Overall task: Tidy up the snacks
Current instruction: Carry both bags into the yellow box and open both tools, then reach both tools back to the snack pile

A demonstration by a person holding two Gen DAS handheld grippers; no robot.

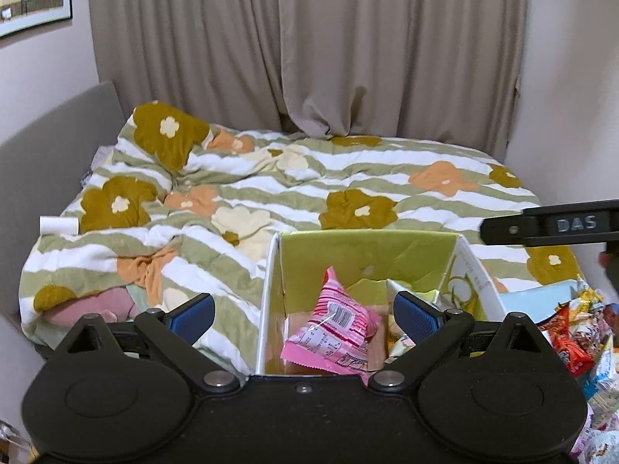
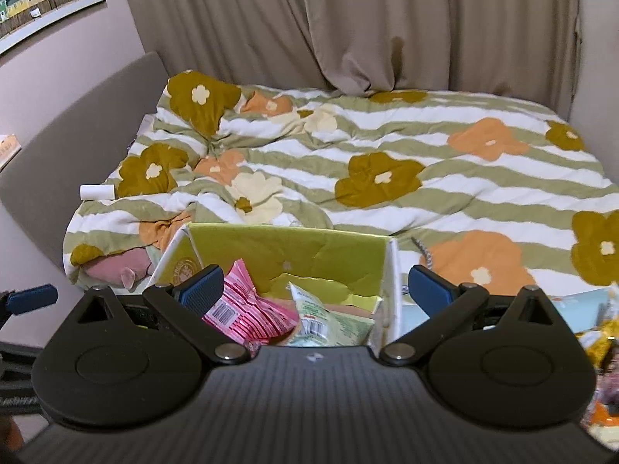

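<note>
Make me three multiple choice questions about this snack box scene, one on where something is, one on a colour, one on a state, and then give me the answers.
1. Where is the pink snack packet?
A. On the blanket
B. Inside the box
C. In the left gripper

2. What colour is the box's inner back wall?
A. Yellow-green
B. Red
C. Black

3. How do the right gripper and its jaws stand?
A. Shut on a packet
B. Shut and empty
C. Open, holding nothing

Answers: B, the packet leans among other packets within the box walls; A, the wall behind the packets is yellow-green; C, the blue pads stand wide apart and press on nothing.
</note>
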